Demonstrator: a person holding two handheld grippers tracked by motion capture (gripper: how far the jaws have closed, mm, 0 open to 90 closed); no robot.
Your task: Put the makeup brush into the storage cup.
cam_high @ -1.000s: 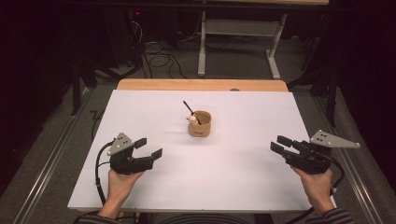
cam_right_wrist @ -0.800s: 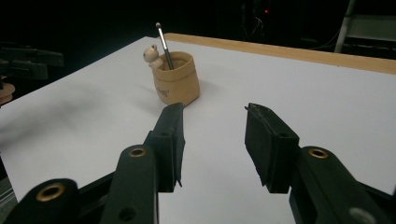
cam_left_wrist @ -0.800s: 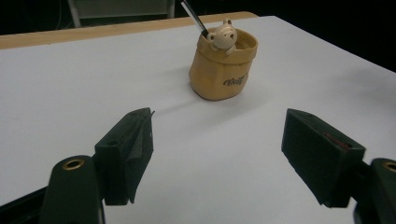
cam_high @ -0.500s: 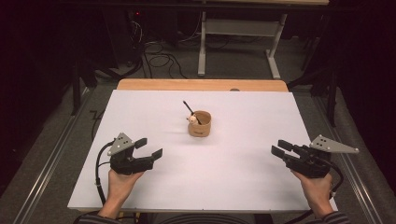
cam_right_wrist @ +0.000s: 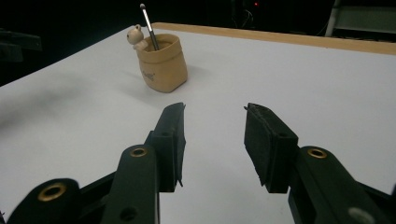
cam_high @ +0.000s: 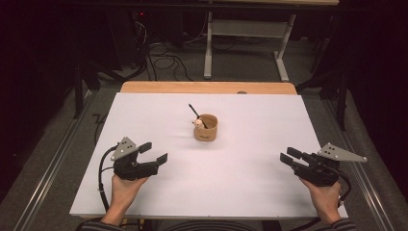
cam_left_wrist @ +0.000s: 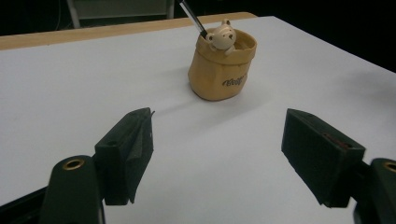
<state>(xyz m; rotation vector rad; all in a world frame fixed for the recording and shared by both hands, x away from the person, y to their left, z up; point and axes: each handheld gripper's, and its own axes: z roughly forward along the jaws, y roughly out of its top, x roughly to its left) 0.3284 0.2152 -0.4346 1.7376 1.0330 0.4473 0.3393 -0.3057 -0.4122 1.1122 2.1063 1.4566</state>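
You hold both grippers parted and empty, left gripper (cam_high: 153, 153) at seven o'clock, right gripper (cam_high: 290, 157) at four; likely next, approach the bear-trimmed holder (cam_high: 206, 127) with its brush (cam_high: 195, 112).

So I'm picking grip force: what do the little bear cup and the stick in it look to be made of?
The cup looks like matte tan ceramic or resin moulded as a rolled-top sack; its soft wrinkles might also suggest rubber. The bear on its rim has a pale, smooth finish. The stick is thin and dark with a slight sheen, possibly metal or plastic.
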